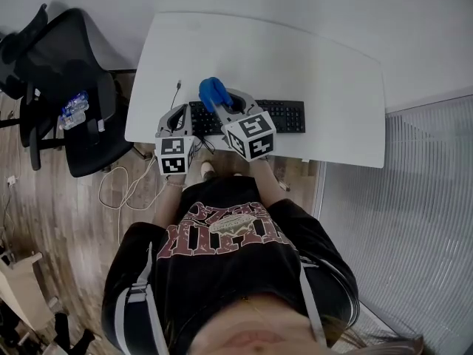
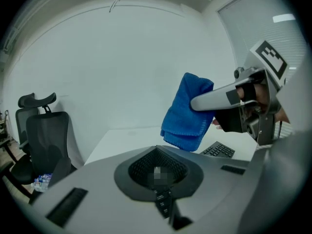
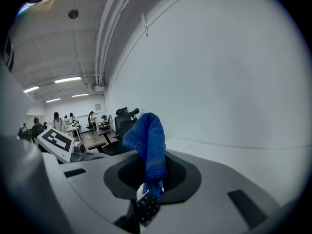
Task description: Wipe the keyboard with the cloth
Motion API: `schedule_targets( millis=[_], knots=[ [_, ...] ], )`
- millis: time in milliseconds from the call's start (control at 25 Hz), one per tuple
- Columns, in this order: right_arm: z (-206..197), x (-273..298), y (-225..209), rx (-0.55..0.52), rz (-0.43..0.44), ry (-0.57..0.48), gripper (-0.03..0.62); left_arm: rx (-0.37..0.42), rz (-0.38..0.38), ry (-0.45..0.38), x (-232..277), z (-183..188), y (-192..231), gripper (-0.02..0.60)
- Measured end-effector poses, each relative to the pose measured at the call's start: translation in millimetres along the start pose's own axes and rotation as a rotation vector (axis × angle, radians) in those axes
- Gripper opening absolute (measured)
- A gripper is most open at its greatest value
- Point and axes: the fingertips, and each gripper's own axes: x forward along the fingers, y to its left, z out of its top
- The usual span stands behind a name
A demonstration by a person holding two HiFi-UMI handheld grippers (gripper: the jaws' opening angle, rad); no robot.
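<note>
A black keyboard lies near the front edge of the white table. My right gripper is shut on a blue cloth and holds it in the air above the keyboard's left part. In the right gripper view the cloth drapes over the jaws, with keyboard keys showing below. My left gripper hovers by the keyboard's left end, shut with nothing in it. The left gripper view shows the cloth hanging from the right gripper, above the keyboard.
A black office chair stands left of the table, with a water bottle on its seat. White cables lie on the wooden floor and a thin cable rests on the table. A ribbed wall panel runs along the right.
</note>
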Motion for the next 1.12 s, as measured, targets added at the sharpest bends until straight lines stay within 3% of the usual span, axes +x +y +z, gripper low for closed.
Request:
schedule_targets(
  millis=[600, 840, 1120],
  knots=[
    [-46, 68, 18, 0.068, 0.062, 0.096, 0.064, -0.084, -0.046, 0.198, 25, -92, 14, 0.035],
    [-66, 87, 26, 0.022, 0.105, 0.155, 0.064, -0.093, -0.043, 0.231, 30, -104, 11, 0.035],
    [-78, 102, 22, 0.091, 0.105, 0.15, 0.064, -0.095, -0.046, 0.264, 36, -117, 14, 0.035]
  ],
)
